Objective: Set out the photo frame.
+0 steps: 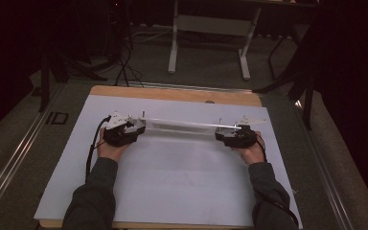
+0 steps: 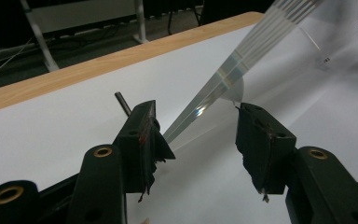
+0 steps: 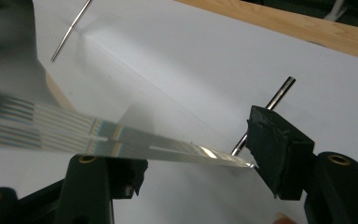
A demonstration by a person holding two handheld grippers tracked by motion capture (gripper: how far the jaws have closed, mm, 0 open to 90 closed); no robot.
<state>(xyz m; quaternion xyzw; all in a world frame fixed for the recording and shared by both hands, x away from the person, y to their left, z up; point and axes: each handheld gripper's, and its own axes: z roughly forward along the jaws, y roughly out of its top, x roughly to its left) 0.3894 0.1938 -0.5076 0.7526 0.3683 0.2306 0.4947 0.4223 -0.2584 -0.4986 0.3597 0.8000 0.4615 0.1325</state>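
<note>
Clear plastic strip (image 1: pixel 182 125) stretches across the white sheet (image 1: pixel 172 182) on the counter (image 1: pixel 172 93), between both grippers. Left gripper (image 2: pixel 198 135) is spread wide, the strip's end by one jaw. Right gripper (image 3: pixel 193 158) is spread too, the strip lying across its jaws.

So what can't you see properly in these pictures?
- High view: the clear plastic sheet between the left gripper and right gripper is too see-through to trace its edges.
- Left gripper view: the sheet's far end runs off the top edge; a jaw hides the lower part of the metal pin.
- Right gripper view: the sheet blurs at the left edge.
</note>
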